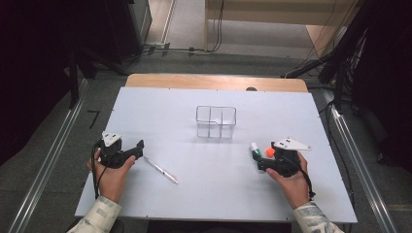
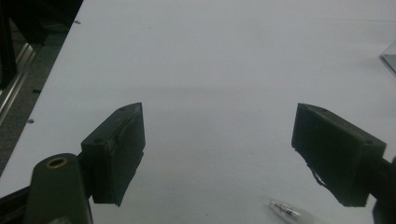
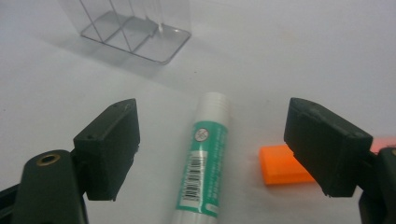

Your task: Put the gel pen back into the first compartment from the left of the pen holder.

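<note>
A clear plastic organizer (image 1: 216,121) with several compartments stands mid-table. A clear pen (image 1: 161,170) lies just right of my left gripper (image 1: 140,149), which rests on the table, open with nothing in it. In the left gripper view, the left gripper (image 2: 219,126) frames bare table, with the pen tip (image 2: 286,210) low at the right. My right gripper (image 1: 260,162) is open too, close behind a green-and-white glue stick (image 1: 254,149) and an orange block (image 1: 270,152). In the right gripper view, the glue stick (image 3: 205,163) lies between the spread jaws of the right gripper (image 3: 210,116). The orange block (image 3: 282,164) sits by the right jaw, the organizer (image 3: 135,28) beyond.
The white tabletop (image 1: 160,107) sits on a wooden table whose far edge (image 1: 214,81) shows. Metal rails (image 1: 48,165) run along both sides on the floor. Dark equipment and cables (image 1: 184,48) lie beyond the table. A corner of the organizer (image 2: 390,58) shows at the left gripper view's right edge.
</note>
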`<state>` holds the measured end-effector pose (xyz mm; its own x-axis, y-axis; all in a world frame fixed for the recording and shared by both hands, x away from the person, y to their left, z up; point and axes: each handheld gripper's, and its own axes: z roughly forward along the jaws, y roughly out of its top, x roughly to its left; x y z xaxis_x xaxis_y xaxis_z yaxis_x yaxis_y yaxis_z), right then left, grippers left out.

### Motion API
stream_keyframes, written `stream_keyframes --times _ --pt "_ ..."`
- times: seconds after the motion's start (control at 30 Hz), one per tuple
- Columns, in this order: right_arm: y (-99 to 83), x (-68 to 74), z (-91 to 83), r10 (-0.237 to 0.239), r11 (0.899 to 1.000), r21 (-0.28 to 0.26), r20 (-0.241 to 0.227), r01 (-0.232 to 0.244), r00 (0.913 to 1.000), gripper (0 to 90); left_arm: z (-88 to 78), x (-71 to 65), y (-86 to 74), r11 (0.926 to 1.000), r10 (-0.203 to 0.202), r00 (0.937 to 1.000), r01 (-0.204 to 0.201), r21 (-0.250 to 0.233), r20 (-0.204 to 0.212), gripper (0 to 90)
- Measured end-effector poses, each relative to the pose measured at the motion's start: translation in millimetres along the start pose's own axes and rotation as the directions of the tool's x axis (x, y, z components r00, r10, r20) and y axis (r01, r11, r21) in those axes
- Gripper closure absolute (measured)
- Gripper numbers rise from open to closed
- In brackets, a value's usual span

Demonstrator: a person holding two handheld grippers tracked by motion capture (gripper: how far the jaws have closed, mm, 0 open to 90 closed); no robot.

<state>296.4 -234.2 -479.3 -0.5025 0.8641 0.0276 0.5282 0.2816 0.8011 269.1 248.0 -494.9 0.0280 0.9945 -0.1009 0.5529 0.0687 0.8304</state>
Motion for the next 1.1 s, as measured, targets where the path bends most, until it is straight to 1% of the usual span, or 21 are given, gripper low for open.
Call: stream_keyframes --times 0.07,0.1,0.33,0.37,0.4,0.53,0.57,0.6,0.67,0.77,0.8,0.83,0.87,0.93,0.97,1.03,1.1 --pt "1.6 6.4 3.4 -0.012 1.0 0.0 -0.012 0.012 0.9998 17.3 0.1 0.1 0.0 1.0 -0.001 1.0 0.001 -0.001 0.001 17.7" --pt "1.6 6.4 3.4 -0.012 1.0 0.0 -0.012 0.012 0.9998 17.3 0.0 0.3 0.1 1.0 -0.002 1.0 0.002 -0.001 0.002 17.7" --pt "5.9 23.4 12.8 -0.046 0.999 -0.005 -0.042 0.046 0.9981 17.4 -0.1 2.0 0.1 0.9999 -0.009 1.0 0.009 -0.009 0.002 17.7" --pt "6.8 28.3 16.3 -0.057 0.998 -0.001 -0.051 0.057 0.9971 17.5 -0.1 2.2 0.1 0.9999 -0.009 1.0 0.009 -0.008 0.002 17.7" --pt "6.8 28.3 16.3 -0.057 0.998 -0.001 -0.051 0.057 0.9971 17.5 -0.1 2.3 0.2 0.9999 -0.01 0.9999 0.01 -0.007 0.002 17.7" --pt "7.8 37.7 23.1 -0.075 0.997 -0.004 -0.063 0.074 0.9952 18.0 0.4 2.7 0.1 0.9999 -0.011 0.9999 0.011 -0.007 0.001 17.7" --pt "8.3 42.0 26.0 -0.081 0.997 -0.005 -0.07 0.081 0.9942 18.1 0.5 2.7 0.1 0.9999 -0.011 0.9999 0.011 -0.006 0.001 17.7" --pt "8.3 42.0 26.0 -0.081 0.997 -0.005 -0.07 0.081 0.9942 18.1 0.6 2.9 0.1 0.9999 -0.011 0.9999 0.011 -0.005 0.001 17.7" --pt "8.7 46.7 29.2 -0.084 0.996 -0.005 -0.078 0.084 0.9934 18.4 1.1 3.3 0.1 0.9999 -0.011 0.9999 0.011 -0.004 0.002 17.2" --pt "8.8 54.3 34.5 -0.095 0.995 -0.002 -0.093 0.095 0.9911 18.4 1.4 3.6 0.1 0.9999 -0.015 0.9999 0.015 -0.006 0.003 17.1" --pt "8.7 59.7 38.0 -0.105 0.994 0.004 -0.103 0.106 0.9891 18.4 1.2 3.7 0.1 0.9999 -0.015 0.9999 0.015 -0.004 0.003 17.1" --pt "8.7 59.7 38.0 -0.105 0.994 0.004 -0.103 0.106 0.9891 18.4 1.2 3.8 0.1 0.9999 -0.016 0.9999 0.016 -0.005 0.004 17.1" --pt "8.5 65.2 41.3 -0.112 0.994 0.005 -0.112 0.114 0.9874 18.5 1.2 3.9 0.1 0.9999 -0.015 0.9999 0.015 -0.006 0.002 17.1" --pt "8.5 67.8 43.0 -0.117 0.993 0.007 -0.114 0.118 0.9866 18.5 1.2 4.1 0.1 0.9998 -0.018 0.9998 0.018 -0.007 0.0 17.0" --pt "8.6 73.0 46.5 -0.12 0.992 0.011 -0.123 0.123 0.985 18.5 1.2 4.2 0.1 0.9998 -0.019 0.9998 0.019 -0.007 0.0 17.0" --pt "8.8 75.7 48.3 -0.119 0.993 0.011 -0.127 0.122 0.9846 18.6 1.4 4.6 -0.1 0.9998 -0.017 0.9998 0.017 -0.006 0.0 17.0" --pt "9.6 79.6 51.5 -0.13 0.991 0.014 -0.134 0.133 0.9824 18.7 1.5 4.7 -0.1 0.9999 -0.016 0.9999 0.016 -0.003 -0.001 17.1"
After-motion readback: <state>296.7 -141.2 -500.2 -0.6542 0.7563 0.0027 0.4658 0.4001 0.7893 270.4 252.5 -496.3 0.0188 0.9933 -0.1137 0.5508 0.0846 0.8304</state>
